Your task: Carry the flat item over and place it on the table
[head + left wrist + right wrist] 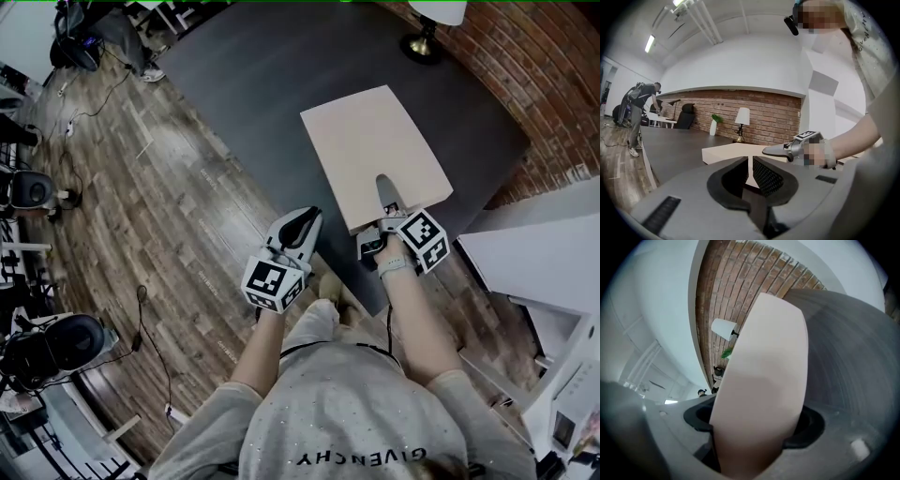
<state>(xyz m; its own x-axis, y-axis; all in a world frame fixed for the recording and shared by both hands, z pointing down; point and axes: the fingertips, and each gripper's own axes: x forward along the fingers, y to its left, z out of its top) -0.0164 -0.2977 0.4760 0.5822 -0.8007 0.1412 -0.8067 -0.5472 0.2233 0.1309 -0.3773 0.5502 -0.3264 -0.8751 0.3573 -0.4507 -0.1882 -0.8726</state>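
Right claw (pixel 386 194) is released. Its jaws stand wide apart with the near edge of the beige flat board (pixel 375 150) between them. One jaw lies over the board's top face, and the pads don't look to be pinching it. The right gripper view is mostly filled by the board's pale face running away from the jaws.

Left claw (pixel 302 223) is clenched to a thin slit with nothing in it. It hangs off the desk (pixel 281 66) edge, just beside the right claw and clear of the board.

The board sits on the dark desk at its near right part. Whether its near edge is fully down cannot be told.

Writing: "GIVENCHY" on the person's grey shirt (pixel 356 412), upside down in the head view. There are black-and-white square markers on both cubes and no other readable text.

Only the head view gives the board's full outline, the wood floor (pixel 169 206) and the cables.

Only the left gripper view shows the right claw side-on at the board's edge. It also shows a brick wall (pixel 764 112), a white-shade lamp (pixel 742 117), a small plant (pixel 716 119) and another person (pixel 640 112) standing at the desk's far end.

The right gripper view repeats the wall and lamp, rotated.
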